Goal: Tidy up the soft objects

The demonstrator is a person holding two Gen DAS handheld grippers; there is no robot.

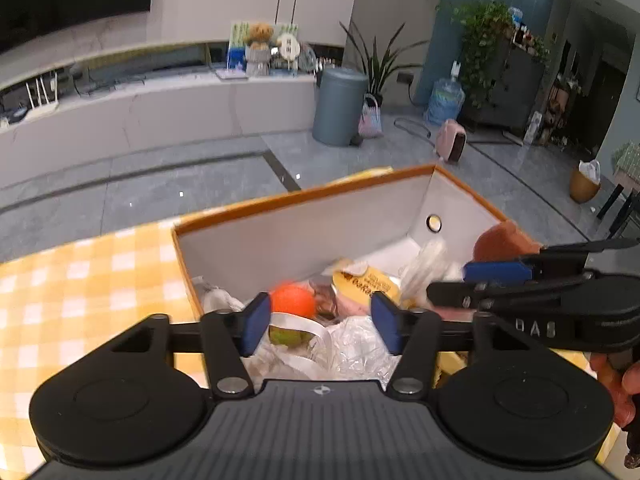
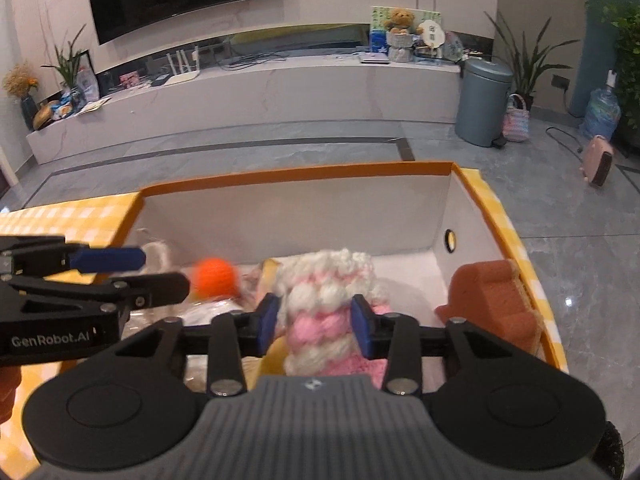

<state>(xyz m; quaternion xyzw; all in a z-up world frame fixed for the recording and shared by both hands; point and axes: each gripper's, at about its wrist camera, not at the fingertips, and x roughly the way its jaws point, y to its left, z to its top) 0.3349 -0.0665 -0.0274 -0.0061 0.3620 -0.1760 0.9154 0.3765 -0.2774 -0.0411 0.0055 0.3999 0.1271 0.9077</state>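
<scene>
Yellow-checked cloth [image 1: 80, 280] covers the table, and on it stands the biggest thing here, an orange-rimmed box [image 2: 304, 178] with white inner walls and a round hole in its right wall. Its long axis runs left to right across the right wrist view; in the left wrist view the same box [image 1: 304, 196] sits skewed, its far corner pointing up and to the right.

Inside, toward the right wall, a brown sponge [image 2: 492, 300] leans with its scalloped edge against that wall. Next in size is a pink-and-white knit piece [image 2: 324, 304], lying with its long axis running away from the camera, its fluffy white end pointing at the far wall. The right gripper [image 2: 316, 322] straddles this knit with jaws parted; the blue pads sit just at its sides, and I cannot tell whether they press it.

Crinkled clear bags [image 1: 352, 344] and a yellow-labelled packet [image 1: 366, 282] fill the left half of the box. The left gripper [image 1: 320, 322] hangs over them with jaws wide apart and nothing clamped between them.

Smallest is an orange ball [image 1: 292, 300], blurred, just beyond the left pad and above the bags; in the right wrist view that ball [image 2: 216, 276] shows beside the left gripper's tip.
</scene>
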